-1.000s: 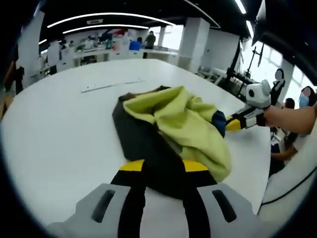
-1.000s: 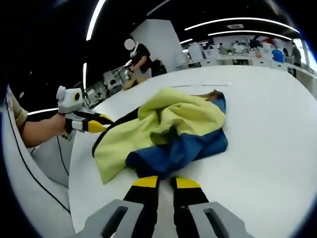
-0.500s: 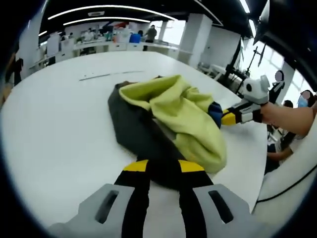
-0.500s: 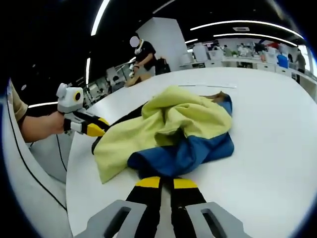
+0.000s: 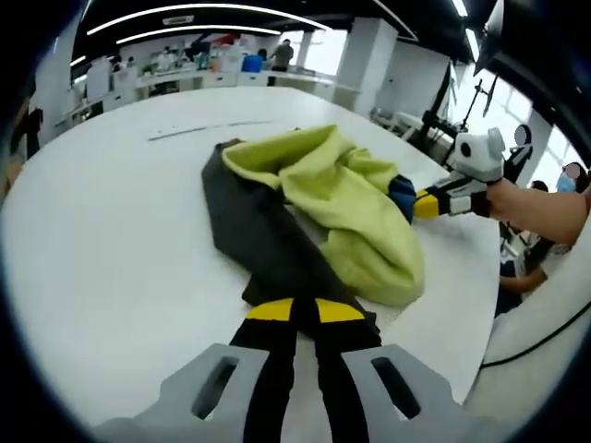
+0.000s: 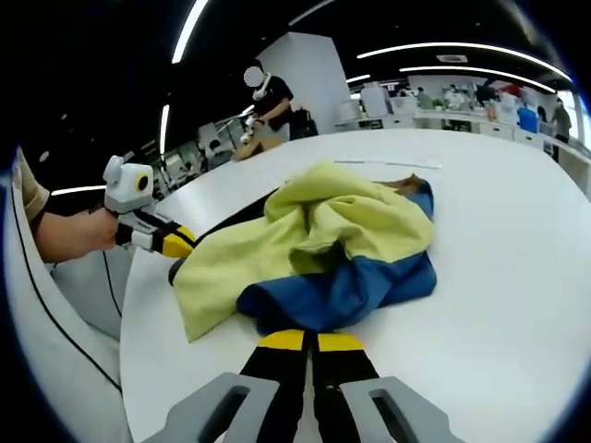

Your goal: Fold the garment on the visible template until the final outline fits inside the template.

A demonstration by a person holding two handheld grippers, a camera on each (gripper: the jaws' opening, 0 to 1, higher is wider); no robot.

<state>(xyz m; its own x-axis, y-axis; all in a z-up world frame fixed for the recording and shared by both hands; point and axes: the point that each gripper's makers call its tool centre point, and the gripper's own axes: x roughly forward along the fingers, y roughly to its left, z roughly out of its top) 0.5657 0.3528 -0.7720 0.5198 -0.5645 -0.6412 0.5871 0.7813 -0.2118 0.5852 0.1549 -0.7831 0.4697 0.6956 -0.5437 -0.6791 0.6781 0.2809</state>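
Table (image 5: 92,240), white, broad, rounded edge: carried everything listed below.

Garment (image 5: 314,208), crumpled heap lying near the table's edge: yellow-green panel on top, dark grey part toward the left gripper, blue part (image 6: 342,286) toward the right gripper. Bunched, not flat.

Left gripper (image 5: 303,312), at the garment's dark grey edge: yellow-tipped jaws clenched together on that fabric; also seen in the right gripper view (image 6: 174,242) at the garment's far side.

Right gripper (image 6: 309,340), at the garment's blue edge: jaws pinched together on the blue fabric; seen from the left gripper view (image 5: 427,203) touching the same heap.

Thin line (image 5: 208,129) on the table, beyond the garment.
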